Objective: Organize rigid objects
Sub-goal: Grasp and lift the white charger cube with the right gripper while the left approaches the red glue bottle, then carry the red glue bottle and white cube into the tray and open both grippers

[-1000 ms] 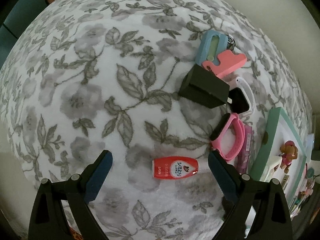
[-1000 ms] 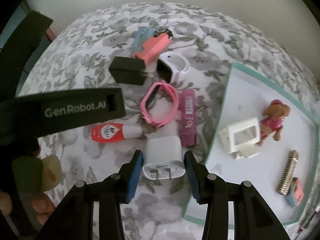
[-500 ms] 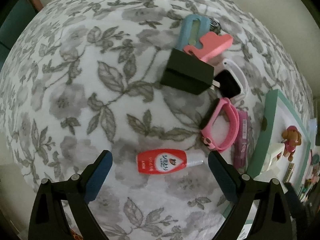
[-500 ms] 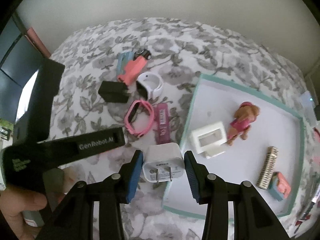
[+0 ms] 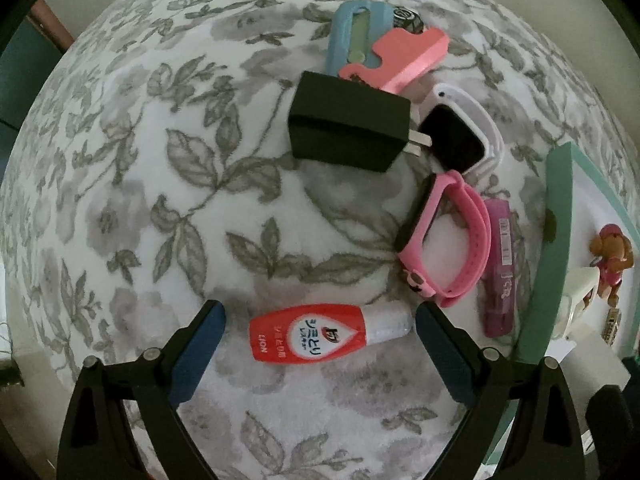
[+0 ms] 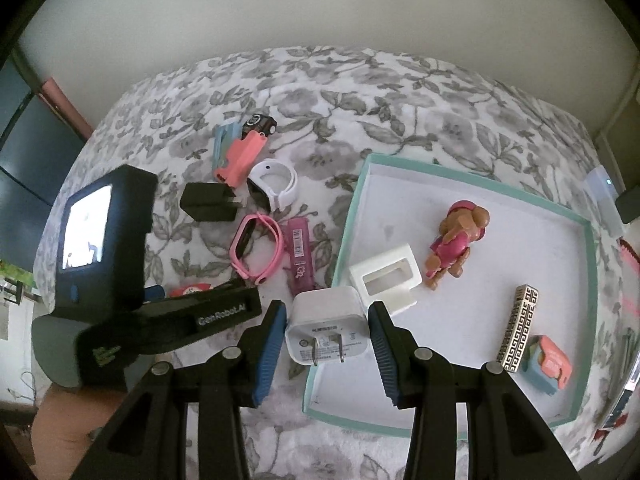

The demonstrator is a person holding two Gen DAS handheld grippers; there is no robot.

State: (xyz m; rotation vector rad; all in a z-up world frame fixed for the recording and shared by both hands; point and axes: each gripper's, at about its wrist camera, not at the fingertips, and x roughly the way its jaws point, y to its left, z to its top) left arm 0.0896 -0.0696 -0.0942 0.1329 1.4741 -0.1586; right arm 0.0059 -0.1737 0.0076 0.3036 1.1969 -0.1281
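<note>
Covering everything was a big flowery cloth (image 5: 168,168), grey leaves on white. On it sat a wide tray (image 6: 586,264) with a green rim and a white floor. Inside the tray lay a white holder block (image 6: 386,278), a brown toy dog (image 6: 456,242) in pink clothes, a patterned bar (image 6: 518,330) and a small blue and orange toy (image 6: 548,364).

Next came the left gripper (image 5: 318,334), pointing straight down at the cloth. Its jaws stood wide and were closing, with the red bottle (image 5: 312,334) lying between them on the cloth. The blue pads (image 5: 198,346) did not touch the bottle yet. Its clear cap pointed at the right pad.

The right gripper (image 6: 328,334) was clamped on the white plug (image 6: 328,328), with a pad pressed on each side. The plug's two metal prongs faced the camera. It hung over the near left edge of the tray, beside the white holder block.

A black plug (image 5: 348,126) lay farther up the cloth, its prongs just touching a white watch (image 5: 464,132) with a dark screen. Below that watch lay a pink watch (image 5: 452,240), and a purple stick (image 5: 500,268) lay just beside it, near the tray. Above the black plug sat a pink flat piece (image 5: 404,56) leaning on a blue one (image 5: 352,24), with a small black toy car (image 6: 260,123) at the far end
</note>
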